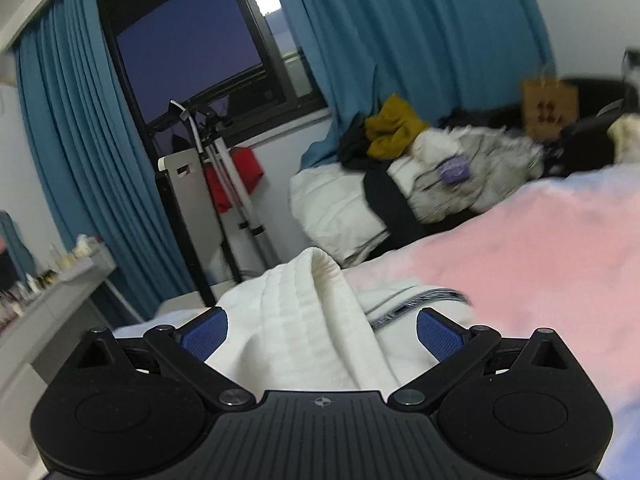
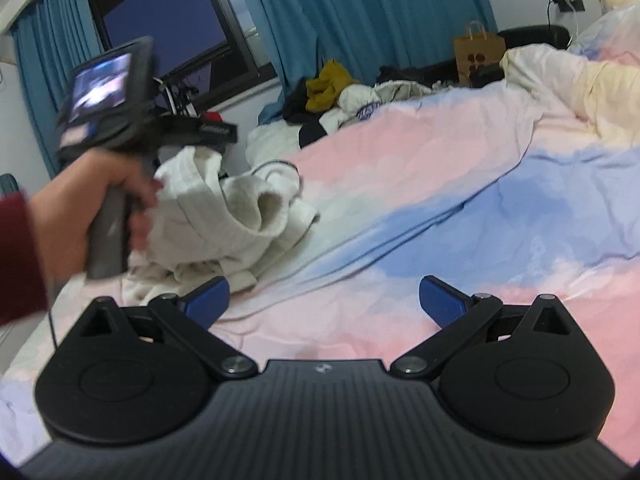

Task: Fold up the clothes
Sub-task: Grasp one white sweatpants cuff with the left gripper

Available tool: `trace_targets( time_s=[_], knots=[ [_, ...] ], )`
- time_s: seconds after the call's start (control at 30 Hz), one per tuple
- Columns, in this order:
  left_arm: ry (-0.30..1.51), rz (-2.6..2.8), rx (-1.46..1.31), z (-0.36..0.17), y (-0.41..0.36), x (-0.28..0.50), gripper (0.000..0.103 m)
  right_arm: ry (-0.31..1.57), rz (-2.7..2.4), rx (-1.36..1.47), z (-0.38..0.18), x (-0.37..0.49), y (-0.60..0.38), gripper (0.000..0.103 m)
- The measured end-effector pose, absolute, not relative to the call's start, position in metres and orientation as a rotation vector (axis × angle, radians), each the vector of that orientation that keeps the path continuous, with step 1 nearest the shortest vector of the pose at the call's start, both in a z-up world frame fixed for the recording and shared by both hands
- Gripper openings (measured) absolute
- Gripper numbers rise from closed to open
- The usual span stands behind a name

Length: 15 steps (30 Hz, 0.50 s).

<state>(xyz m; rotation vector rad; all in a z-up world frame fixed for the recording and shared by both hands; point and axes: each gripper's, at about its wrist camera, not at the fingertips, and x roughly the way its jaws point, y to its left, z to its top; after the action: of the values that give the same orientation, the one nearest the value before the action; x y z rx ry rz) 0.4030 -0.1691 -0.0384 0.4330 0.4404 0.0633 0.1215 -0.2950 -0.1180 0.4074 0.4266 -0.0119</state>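
Observation:
A crumpled white ribbed garment (image 2: 224,216) lies on the pink and blue bedspread (image 2: 440,200) near the bed's left edge. In the left wrist view the same white garment (image 1: 304,320) bulges up between the blue pads of my left gripper (image 1: 320,330), whose jaws stand wide open around it without clamping. A hand holds the left gripper's handle (image 2: 108,216) against the garment in the right wrist view. My right gripper (image 2: 324,300) is open and empty, hovering over bare bedspread to the right of the garment.
A pile of other clothes (image 2: 352,96), with a mustard piece (image 1: 392,128) on top, lies at the bed's far side. A brown paper bag (image 2: 478,54) stands behind it. Blue curtains (image 1: 400,40), a window, a folded rack (image 1: 224,184) and a grey dresser (image 1: 48,308) stand beyond the bed.

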Motion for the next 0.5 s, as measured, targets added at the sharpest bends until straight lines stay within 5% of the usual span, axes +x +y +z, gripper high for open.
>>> trace_targets(
  time_s=[0.23,0.33,0.4,0.5],
  knots=[
    [0.557,0.197,0.504,-0.056,-0.181,0.457,0.081,0.450,-0.005,0.401,-0.134,0.138,-0.296,0.103],
    [0.562,0.190,0.507,-0.059,-0.180,0.455,0.065,0.439,0.005,0.391,-0.133,0.138,-0.294,0.103],
    [0.540,0.168,0.476,-0.052,-0.175,0.440,0.042,0.431,0.012,0.384,-0.132,0.137,-0.293,0.103],
    [0.487,0.142,0.437,-0.030,-0.170,0.407,0.035,0.420,0.022,0.373,-0.132,0.137,-0.291,0.103]
  ],
)
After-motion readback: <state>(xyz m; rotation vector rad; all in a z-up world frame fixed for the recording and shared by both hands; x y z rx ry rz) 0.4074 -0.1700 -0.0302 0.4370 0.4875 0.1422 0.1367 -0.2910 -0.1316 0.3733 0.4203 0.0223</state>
